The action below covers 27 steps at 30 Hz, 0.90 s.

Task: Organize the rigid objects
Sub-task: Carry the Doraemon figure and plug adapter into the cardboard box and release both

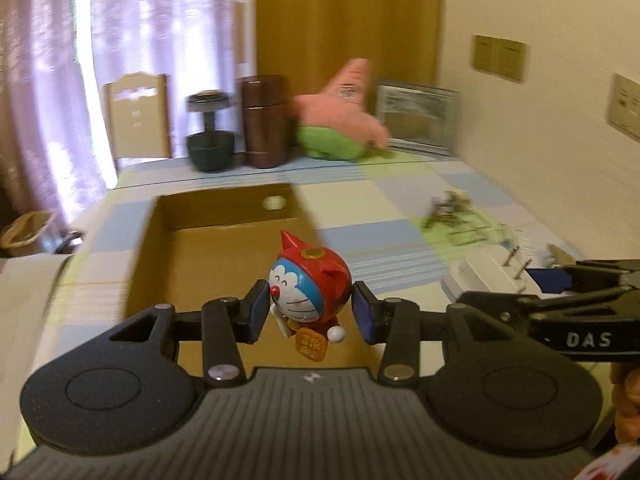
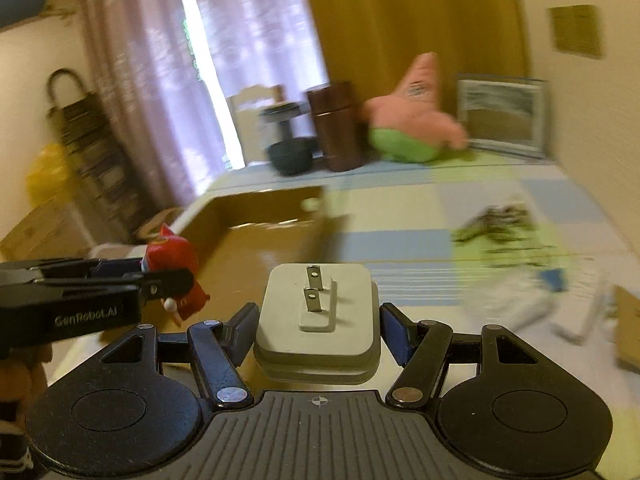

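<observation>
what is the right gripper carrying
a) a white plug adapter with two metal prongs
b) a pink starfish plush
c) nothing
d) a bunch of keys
a: the right gripper has its blue pads against the sides of the white plug adapter, prongs up, while the left gripper brackets the red Doraemon figurine over the cardboard box.

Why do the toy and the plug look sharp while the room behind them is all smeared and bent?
Left wrist view: the toy figure between the jaws is crisp, while the cardboard box and pink plush streak with motion blur. Right wrist view: the white plug is sharp, the keys smear. Both views: fisheye bending curves the edges, and the bright window washes out the curtains.
</observation>
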Tool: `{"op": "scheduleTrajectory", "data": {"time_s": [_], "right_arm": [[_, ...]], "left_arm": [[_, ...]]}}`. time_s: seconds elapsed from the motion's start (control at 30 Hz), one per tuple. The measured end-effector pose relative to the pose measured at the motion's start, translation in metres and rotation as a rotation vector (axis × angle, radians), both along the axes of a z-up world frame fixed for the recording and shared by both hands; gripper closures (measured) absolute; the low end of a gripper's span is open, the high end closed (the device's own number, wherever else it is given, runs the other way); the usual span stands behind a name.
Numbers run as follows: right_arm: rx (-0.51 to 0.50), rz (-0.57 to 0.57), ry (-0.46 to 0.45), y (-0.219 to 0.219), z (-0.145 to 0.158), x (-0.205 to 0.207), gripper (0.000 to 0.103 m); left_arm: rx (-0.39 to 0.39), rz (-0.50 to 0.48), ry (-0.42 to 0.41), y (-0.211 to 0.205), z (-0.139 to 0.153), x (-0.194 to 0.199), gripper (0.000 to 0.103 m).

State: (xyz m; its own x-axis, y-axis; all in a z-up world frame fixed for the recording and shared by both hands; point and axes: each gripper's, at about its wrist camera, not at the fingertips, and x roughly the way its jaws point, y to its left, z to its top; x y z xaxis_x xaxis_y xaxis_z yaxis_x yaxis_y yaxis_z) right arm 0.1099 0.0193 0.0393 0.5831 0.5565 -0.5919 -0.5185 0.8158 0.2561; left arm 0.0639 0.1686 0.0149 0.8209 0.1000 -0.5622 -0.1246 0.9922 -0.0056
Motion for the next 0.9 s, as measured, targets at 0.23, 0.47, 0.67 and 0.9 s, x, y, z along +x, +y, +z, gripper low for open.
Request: {"op": "scheduleTrajectory", "data": {"time_s": [0.23,0.47,0.67,0.9], "right_arm": [[-0.008,0.095,0.027,0.06,-0.017,0.006,0.041],[-0.052,0.117,0.044,0.087,-0.031,0.014,0.041],[-0.082,0.118,0.051,0.094,-0.042,0.015,0.041],[-0.095,0.117,0.052,0.099,-0.048,0.016,0.04]], "left_arm": [[0.032,0.102,0.004,0.054,-0.01,-0.021,0.064],[0.027,0.12,0.009,0.07,-0.024,-0.029,0.064],[0.009,0.102,0.012,0.073,-0.031,-0.027,0.064],[-0.016,0.107,0.03,0.077,-0.036,-0.025,0.064]]}}
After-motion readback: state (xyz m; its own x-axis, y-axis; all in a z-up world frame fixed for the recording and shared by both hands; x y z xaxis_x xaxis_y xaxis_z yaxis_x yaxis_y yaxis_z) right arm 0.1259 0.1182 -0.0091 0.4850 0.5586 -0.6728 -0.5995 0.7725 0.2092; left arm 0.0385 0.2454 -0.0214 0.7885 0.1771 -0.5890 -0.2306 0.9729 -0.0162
